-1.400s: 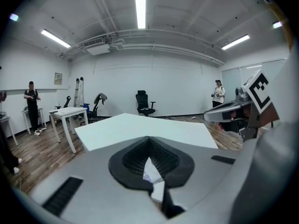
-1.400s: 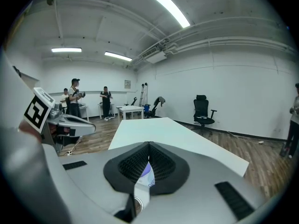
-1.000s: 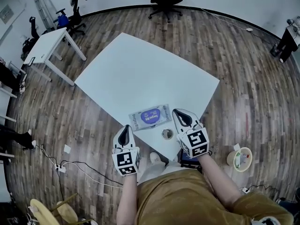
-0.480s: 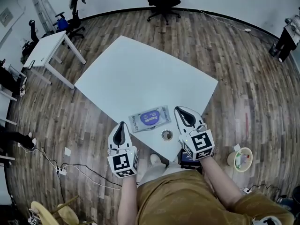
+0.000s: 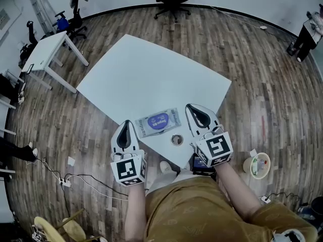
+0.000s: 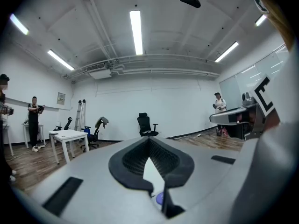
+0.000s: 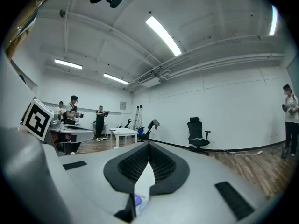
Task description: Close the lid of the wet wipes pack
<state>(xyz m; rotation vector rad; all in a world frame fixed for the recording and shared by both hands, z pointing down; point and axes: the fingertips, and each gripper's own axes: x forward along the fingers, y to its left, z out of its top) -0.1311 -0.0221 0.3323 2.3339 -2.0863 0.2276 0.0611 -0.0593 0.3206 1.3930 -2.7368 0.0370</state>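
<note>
Both claws, left claw [image 5: 126, 126] and right claw [image 5: 193, 110], are resting empty with jaws together, flanking the wet wipes pack [image 5: 171, 118] on the near table [image 5: 151, 69] edge. Its purple lid [image 5: 157, 121] is seemingly lying flat already, so little is remaining.

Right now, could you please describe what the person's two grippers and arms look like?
The left gripper and right gripper are alike: smooth white shells tapering to a point, with black ribbed pads lining a teardrop opening. Each carries a white cube printed with black square markers at its rear. The person wears a mustard-yellow short-sleeved shirt.
</note>
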